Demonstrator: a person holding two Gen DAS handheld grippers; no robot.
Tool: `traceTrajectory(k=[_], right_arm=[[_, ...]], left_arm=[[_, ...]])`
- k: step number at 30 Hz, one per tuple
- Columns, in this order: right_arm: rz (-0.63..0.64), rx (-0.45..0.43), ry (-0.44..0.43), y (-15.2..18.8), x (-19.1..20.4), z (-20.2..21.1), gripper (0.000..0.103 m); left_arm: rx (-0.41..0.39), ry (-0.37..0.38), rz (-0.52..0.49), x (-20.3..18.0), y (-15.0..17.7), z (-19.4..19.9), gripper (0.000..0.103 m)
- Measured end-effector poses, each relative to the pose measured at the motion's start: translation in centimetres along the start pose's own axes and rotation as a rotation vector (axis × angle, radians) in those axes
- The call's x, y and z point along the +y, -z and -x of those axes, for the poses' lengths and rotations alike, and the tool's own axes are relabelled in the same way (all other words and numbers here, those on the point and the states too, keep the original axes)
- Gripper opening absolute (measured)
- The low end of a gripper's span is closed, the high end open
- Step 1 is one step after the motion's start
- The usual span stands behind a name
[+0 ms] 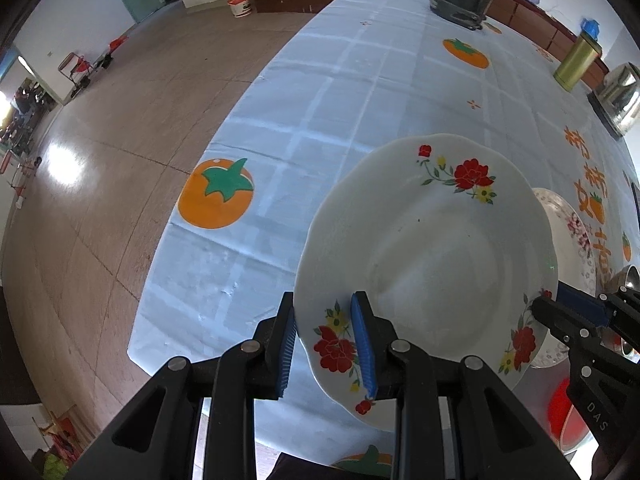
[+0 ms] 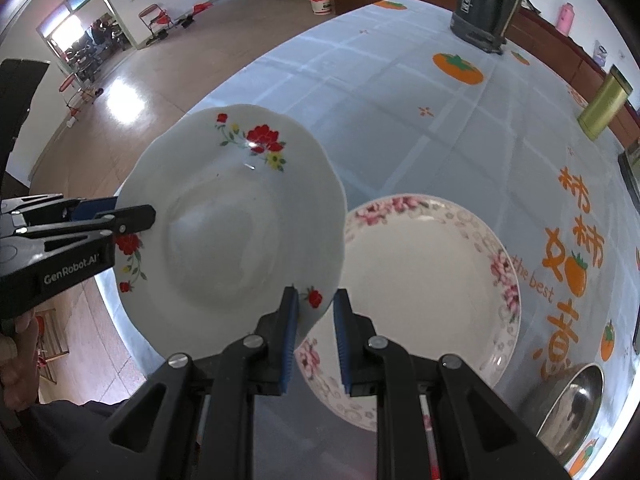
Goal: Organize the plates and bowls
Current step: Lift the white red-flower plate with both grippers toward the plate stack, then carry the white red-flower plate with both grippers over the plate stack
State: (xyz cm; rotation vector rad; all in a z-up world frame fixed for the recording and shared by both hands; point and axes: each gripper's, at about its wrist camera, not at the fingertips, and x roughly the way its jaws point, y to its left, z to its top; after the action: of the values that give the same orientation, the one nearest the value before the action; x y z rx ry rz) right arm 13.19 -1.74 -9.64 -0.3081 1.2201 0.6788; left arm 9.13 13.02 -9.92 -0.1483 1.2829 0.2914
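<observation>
Both tongs grip one white red-flowered plate (image 1: 432,248) by opposite rim edges: left tongs (image 1: 330,344), right tongs (image 2: 316,336). It hangs tilted above the blue persimmon-print bench (image 1: 320,120), partly over a pink-flowered plate (image 2: 420,280) lying there. Farther off stands a dark kettle (image 2: 486,4).

The white plate (image 2: 240,216) bore red and yellow flowers with green leaves. The second plate (image 2: 420,276) carried pink blossoms and grey scrollwork round its rim. The tablecloth (image 1: 320,120) was pale blue, white-checked, with orange persimmons.
</observation>
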Motion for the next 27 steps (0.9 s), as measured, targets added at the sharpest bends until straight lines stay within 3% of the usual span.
traceTrajectory(k=[27], right_arm=[[-0.117,-0.034,0.033,5.1,-4.5,3.3,0.018]], left_arm=[[-0.017,0.022,-0.157,-6.7,0.9,1.7,0.030]])
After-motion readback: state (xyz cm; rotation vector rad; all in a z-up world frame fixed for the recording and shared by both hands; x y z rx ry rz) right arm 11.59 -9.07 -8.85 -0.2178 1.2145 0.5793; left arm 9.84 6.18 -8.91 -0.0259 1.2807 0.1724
